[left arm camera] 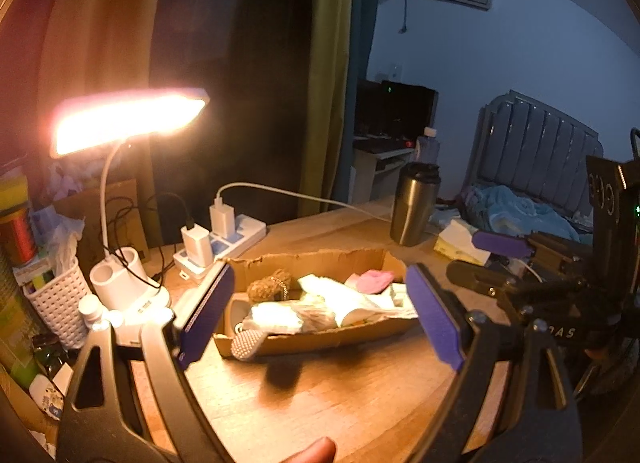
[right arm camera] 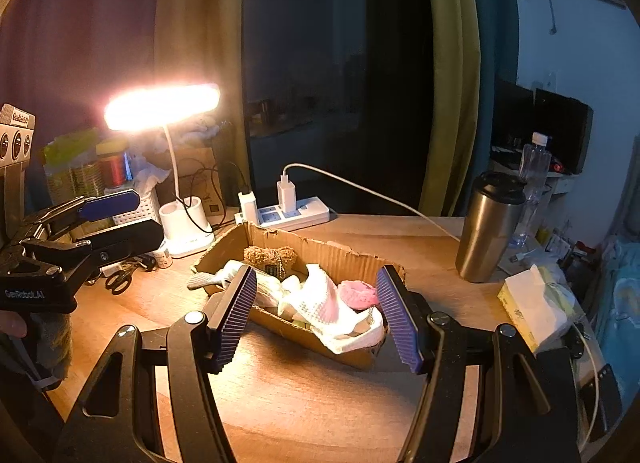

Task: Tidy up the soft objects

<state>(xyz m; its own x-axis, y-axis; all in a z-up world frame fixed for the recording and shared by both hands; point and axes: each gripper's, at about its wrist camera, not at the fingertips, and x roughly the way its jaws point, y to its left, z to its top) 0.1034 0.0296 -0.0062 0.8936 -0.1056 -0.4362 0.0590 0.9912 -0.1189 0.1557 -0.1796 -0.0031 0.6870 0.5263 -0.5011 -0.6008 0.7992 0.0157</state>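
Observation:
A shallow torn cardboard box (left arm camera: 316, 259) (right arm camera: 320, 249) lies on the wooden desk under the lamp. In it are a brown plush toy (left arm camera: 268, 287) (right arm camera: 270, 257), a pink knitted piece (left arm camera: 374, 281) (right arm camera: 358, 293) and white socks and cloths (left arm camera: 280, 317) (right arm camera: 324, 299). A grey dotted sock (left arm camera: 248, 343) (right arm camera: 200, 281) hangs over the box's near-left corner. My left gripper (left arm camera: 320, 319) hovers open in front of the box, holding nothing. My right gripper (right arm camera: 318, 315) also stands open and empty before the box. Each shows in the other's view: the right gripper (left arm camera: 484, 263), the left gripper (right arm camera: 128, 221).
A lit desk lamp (left arm camera: 128, 123) (right arm camera: 164, 105) stands at the back left beside a power strip (left arm camera: 224, 243) (right arm camera: 296, 215) with chargers. A steel tumbler (left arm camera: 414, 203) (right arm camera: 488, 227) and tissue pack (right arm camera: 532, 307) are on the right. Scissors (right arm camera: 118, 283) and a white basket (left arm camera: 56, 299) crowd the left.

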